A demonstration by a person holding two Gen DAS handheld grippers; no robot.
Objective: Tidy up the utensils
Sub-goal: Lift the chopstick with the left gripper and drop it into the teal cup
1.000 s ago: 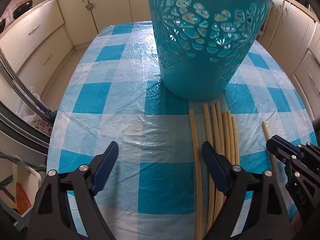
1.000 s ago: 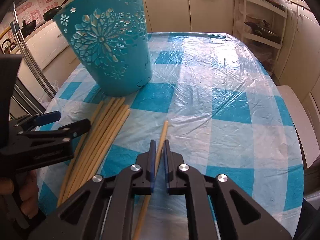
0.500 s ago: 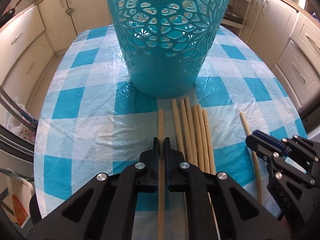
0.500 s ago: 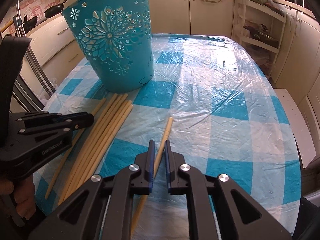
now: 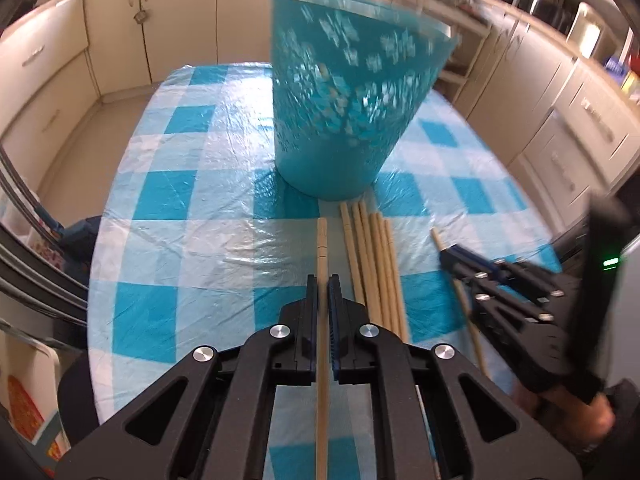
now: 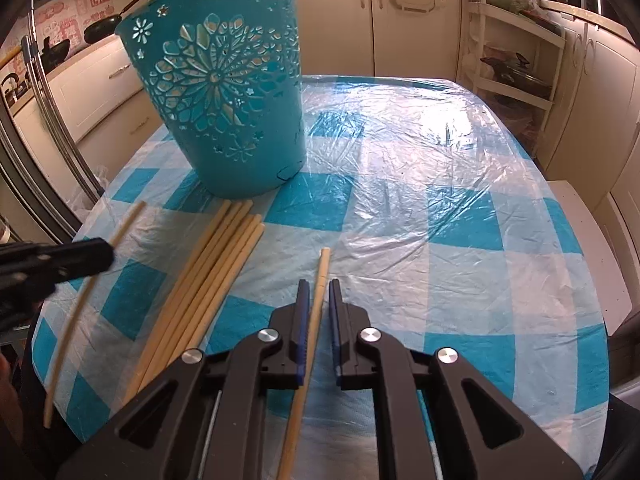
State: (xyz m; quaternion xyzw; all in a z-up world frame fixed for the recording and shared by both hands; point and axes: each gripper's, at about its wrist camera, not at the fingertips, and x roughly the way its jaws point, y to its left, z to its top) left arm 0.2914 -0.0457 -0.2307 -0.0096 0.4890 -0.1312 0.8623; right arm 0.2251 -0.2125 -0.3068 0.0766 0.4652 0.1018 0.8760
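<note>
My left tool [image 5: 323, 288] is clamped on 1 chopstick [image 5: 322, 264], lifted off the checked worktop [image 5: 180, 240]. My right tool [image 6: 318, 300] is nearly closed around another chopstick [image 6: 320, 280]. A bundle of 6 chopsticks [image 6: 216, 264] lies between them, far ends near the teal basket [image 6: 224, 92] standing beyond.
</note>
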